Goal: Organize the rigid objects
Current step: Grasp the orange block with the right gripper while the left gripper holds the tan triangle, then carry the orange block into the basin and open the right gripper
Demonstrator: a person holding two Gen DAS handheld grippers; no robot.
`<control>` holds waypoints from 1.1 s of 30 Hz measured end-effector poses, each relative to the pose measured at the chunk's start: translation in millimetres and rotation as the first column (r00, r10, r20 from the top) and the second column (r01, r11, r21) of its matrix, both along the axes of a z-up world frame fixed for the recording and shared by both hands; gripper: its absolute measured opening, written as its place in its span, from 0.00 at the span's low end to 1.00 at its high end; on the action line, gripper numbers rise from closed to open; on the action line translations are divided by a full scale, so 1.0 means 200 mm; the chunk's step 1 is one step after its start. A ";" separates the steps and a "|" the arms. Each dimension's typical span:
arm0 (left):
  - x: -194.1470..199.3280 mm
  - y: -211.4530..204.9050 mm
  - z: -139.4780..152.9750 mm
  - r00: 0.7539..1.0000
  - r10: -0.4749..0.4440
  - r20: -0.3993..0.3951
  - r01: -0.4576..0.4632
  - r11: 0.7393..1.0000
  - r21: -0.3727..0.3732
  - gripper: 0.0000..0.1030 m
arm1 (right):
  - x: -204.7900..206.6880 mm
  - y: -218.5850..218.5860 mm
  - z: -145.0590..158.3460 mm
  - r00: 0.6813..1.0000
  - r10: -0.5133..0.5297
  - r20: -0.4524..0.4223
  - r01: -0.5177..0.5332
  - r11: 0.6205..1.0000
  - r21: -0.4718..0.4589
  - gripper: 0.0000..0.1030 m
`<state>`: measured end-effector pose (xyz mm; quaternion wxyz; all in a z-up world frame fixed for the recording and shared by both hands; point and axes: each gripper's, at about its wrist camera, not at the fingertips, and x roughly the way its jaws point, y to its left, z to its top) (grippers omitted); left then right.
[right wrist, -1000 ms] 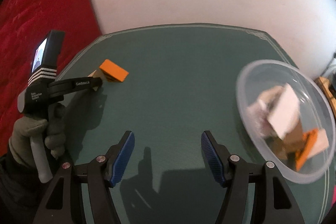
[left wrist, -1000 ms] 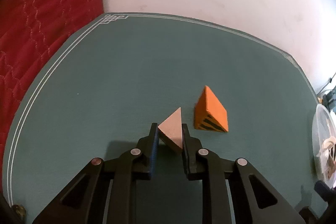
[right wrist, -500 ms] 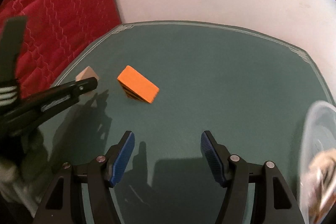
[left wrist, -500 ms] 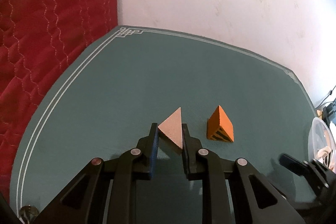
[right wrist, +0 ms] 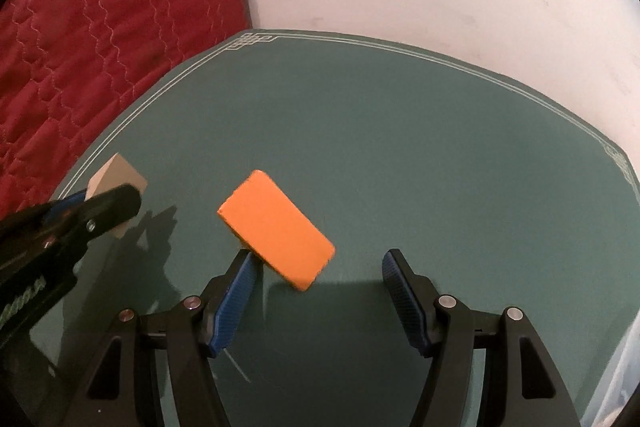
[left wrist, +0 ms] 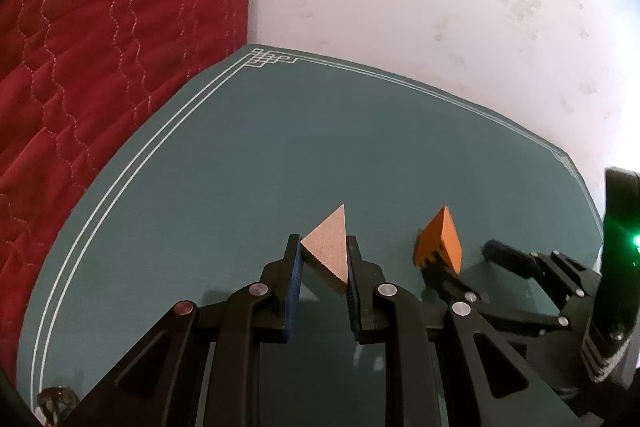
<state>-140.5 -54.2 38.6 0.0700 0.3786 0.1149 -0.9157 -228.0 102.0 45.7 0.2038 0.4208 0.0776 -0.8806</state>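
My left gripper (left wrist: 323, 255) clamps the tan wedge (left wrist: 329, 249), right gripper (right wrist: 316, 285) gapes around the orange wedge (right wrist: 276, 229); off-centre closing could kick it away.

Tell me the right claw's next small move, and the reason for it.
Probably ease the right claw forward and close. Its jaws stand open, the orange wedge-shaped block lies on the green mat just ahead, near its left finger. The left claw grips the tan triangular block.

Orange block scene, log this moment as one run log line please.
left tongs: shut on tan wedge | right tongs: open, straddling orange block | mat: block resting, not gripped
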 end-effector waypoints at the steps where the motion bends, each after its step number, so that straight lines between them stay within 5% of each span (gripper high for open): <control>1: 0.00 -0.01 0.00 1.000 0.003 0.002 -0.003 1.000 0.002 0.20 | -0.01 -0.01 0.00 1.000 0.006 -0.001 -0.006 1.000 0.002 0.67; 10: 0.00 -0.01 0.00 1.000 0.011 0.011 -0.011 1.000 0.007 0.20 | -0.07 -0.06 0.00 1.000 0.017 -0.012 -0.017 1.000 0.003 0.66; 13: 0.00 -0.01 0.00 1.000 0.011 0.010 -0.011 1.000 0.008 0.20 | -0.06 -0.08 -0.01 1.000 0.015 -0.023 -0.015 1.000 0.011 0.51; 15: 0.00 0.00 0.00 1.000 0.012 0.010 -0.012 1.000 0.007 0.20 | -0.05 -0.09 0.00 1.000 0.014 -0.027 -0.013 1.000 0.020 0.33; 33: 0.04 0.11 0.03 0.999 -0.048 -0.026 0.047 0.998 -0.033 0.20 | 0.21 0.08 0.01 0.997 -0.079 -0.023 0.080 0.996 0.049 0.31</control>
